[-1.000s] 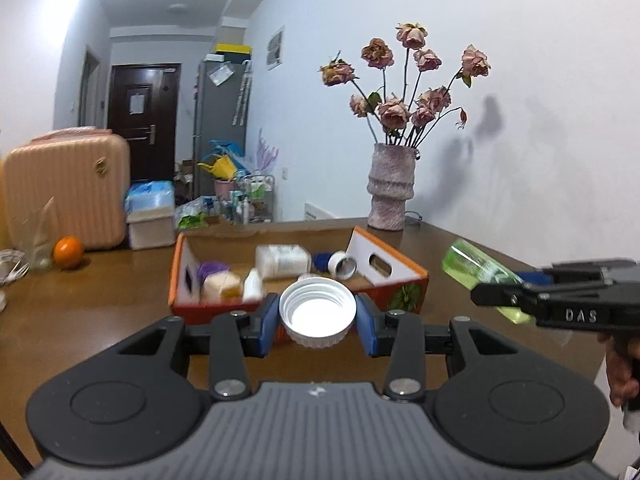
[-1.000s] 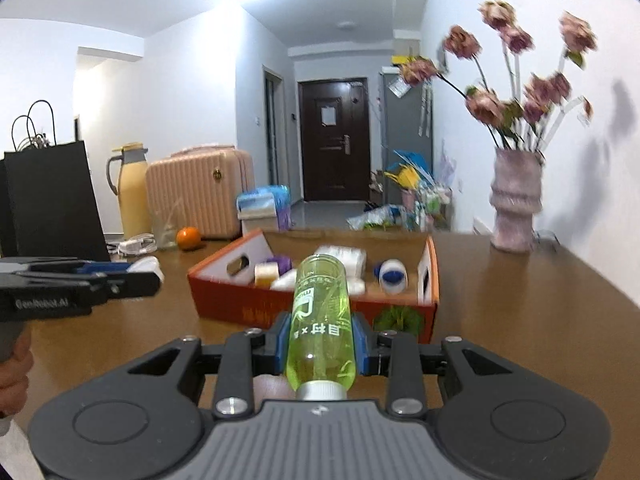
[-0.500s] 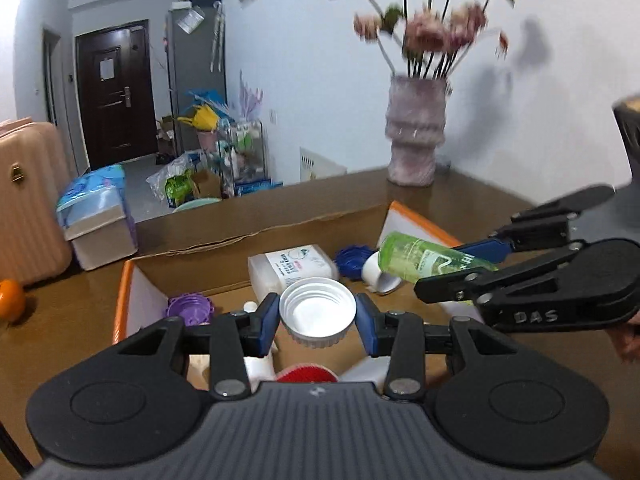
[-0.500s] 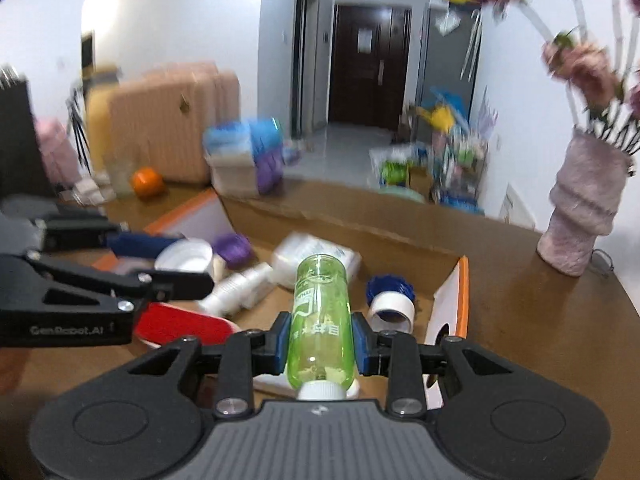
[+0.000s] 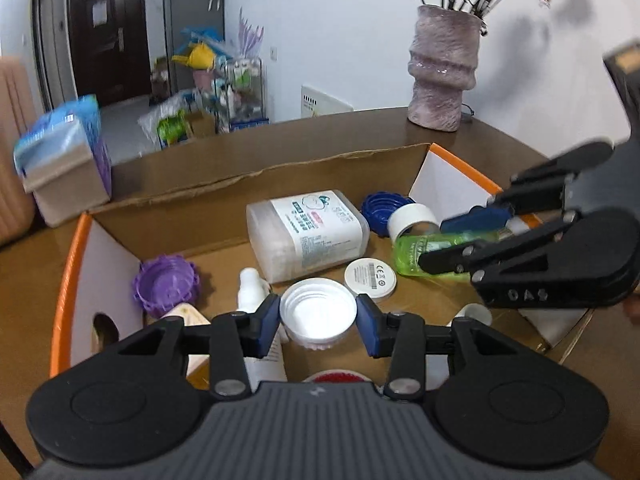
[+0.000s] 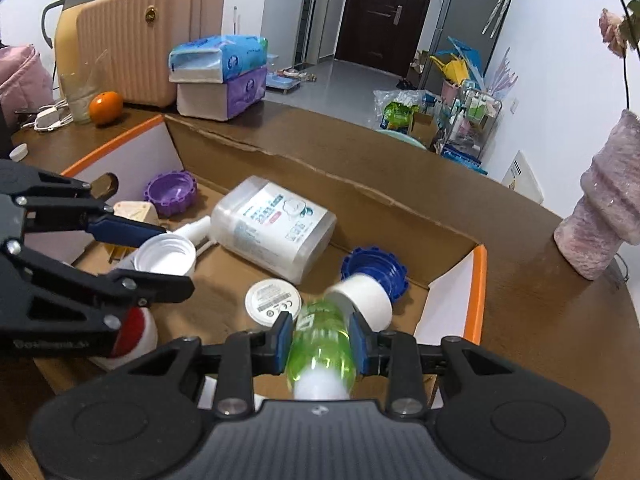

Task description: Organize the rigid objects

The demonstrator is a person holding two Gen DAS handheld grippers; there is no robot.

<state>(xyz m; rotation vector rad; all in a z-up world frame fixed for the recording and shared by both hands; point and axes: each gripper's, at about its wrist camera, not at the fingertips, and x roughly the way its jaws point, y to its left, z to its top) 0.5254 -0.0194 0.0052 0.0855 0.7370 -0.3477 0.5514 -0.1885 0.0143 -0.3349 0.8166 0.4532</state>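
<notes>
My left gripper (image 5: pixel 318 320) is shut on a white jar lid (image 5: pixel 318 312) and holds it low over the orange cardboard box (image 5: pixel 68 264). My right gripper (image 6: pixel 320 338) is shut on a green bottle (image 6: pixel 322 336), tilted down into the box's right side; the bottle also shows in the left wrist view (image 5: pixel 440 252). The left gripper and its lid (image 6: pixel 166 256) appear at the left of the right wrist view. The box holds a clear wipes tub (image 5: pixel 308 232), a purple lid (image 5: pixel 166 284), a blue lid (image 5: pixel 382 204), a white tape roll (image 5: pixel 412 220) and a white disc (image 5: pixel 370 280).
A pink vase (image 5: pixel 444 72) stands on the brown table (image 6: pixel 560 320) behind the box on the right. Tissue packs (image 6: pixel 220 76), an orange (image 6: pixel 105 107), a glass and a pink suitcase (image 6: pixel 152 36) sit at the far left.
Both grippers have moved forward and down from in front of the box to inside it, each still holding its object. The green bottle is now tilted down near the tape roll.
</notes>
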